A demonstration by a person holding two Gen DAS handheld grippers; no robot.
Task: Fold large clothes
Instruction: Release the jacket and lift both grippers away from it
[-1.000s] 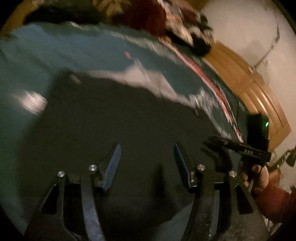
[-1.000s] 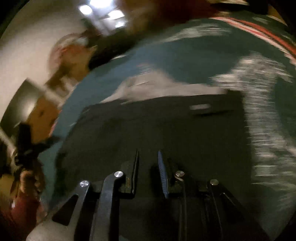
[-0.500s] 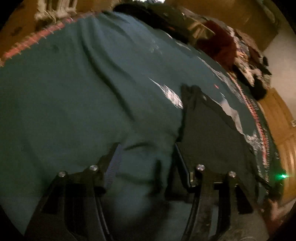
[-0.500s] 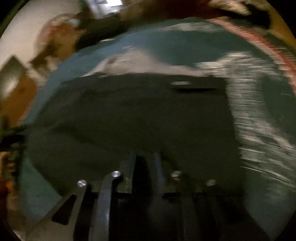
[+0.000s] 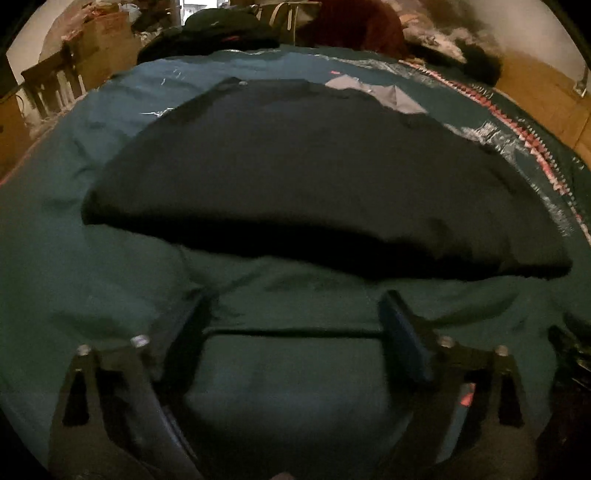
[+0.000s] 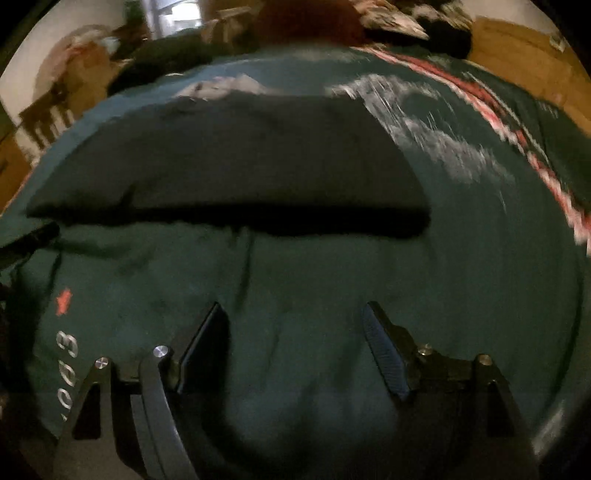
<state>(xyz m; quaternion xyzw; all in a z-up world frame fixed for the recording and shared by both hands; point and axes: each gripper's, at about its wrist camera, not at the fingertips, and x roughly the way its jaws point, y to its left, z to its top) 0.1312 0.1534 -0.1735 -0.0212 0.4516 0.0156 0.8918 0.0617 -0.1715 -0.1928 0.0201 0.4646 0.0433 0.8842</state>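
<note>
Motion smear on the right wrist view: the white print (image 6: 436,129) on the teal blanket (image 6: 480,258) streaks past reading, and the red-and-white border (image 6: 517,133) blurs; the white digits (image 6: 66,365) run off behind the right gripper's frame; far-edge clutter (image 5: 229,26) sits dim and too small to name; the dark garment (image 5: 314,177) hides all but a corner of a grey piece (image 5: 388,94); its near fold lies lost in shadow.
</note>
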